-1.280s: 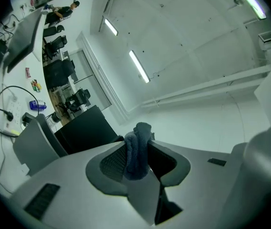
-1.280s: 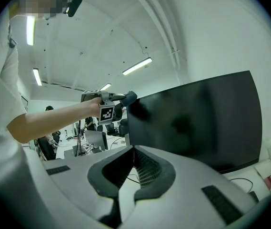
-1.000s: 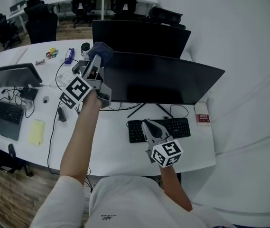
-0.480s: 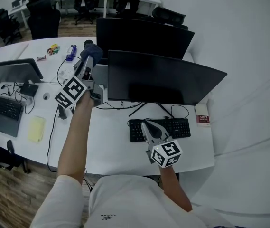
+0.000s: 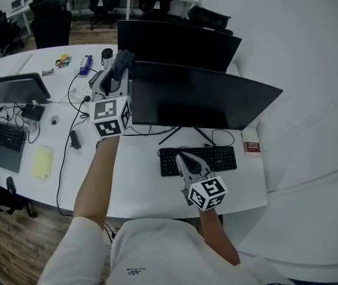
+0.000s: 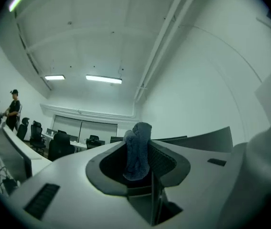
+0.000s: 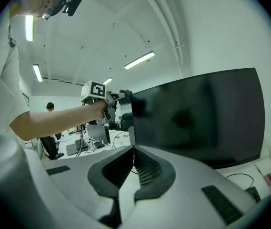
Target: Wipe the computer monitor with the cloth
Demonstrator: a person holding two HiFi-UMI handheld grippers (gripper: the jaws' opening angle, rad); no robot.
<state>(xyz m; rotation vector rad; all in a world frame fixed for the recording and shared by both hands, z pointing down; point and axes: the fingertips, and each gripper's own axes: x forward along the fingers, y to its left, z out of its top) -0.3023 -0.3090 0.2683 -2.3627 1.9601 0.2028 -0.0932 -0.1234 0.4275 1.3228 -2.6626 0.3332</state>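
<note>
Head view: we hold the left gripper [image 5: 120,69] at the monitor's [image 5: 210,100] upper left edge, apparently to start a wipe. The right gripper [image 5: 182,158] waits low over the counter [image 5: 136,183].
Left gripper view: fingers clamp the cloth [image 6: 137,151].
Right gripper view: fingers together, empty.

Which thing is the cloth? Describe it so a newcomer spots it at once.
On the white desk, find the nearer of the two dark monitors and go to its upper left corner. There the left gripper pinches the cloth: a small dark blue-grey crumpled wad, the only soft thing beside the hard, smooth monitor and gripper.
</note>
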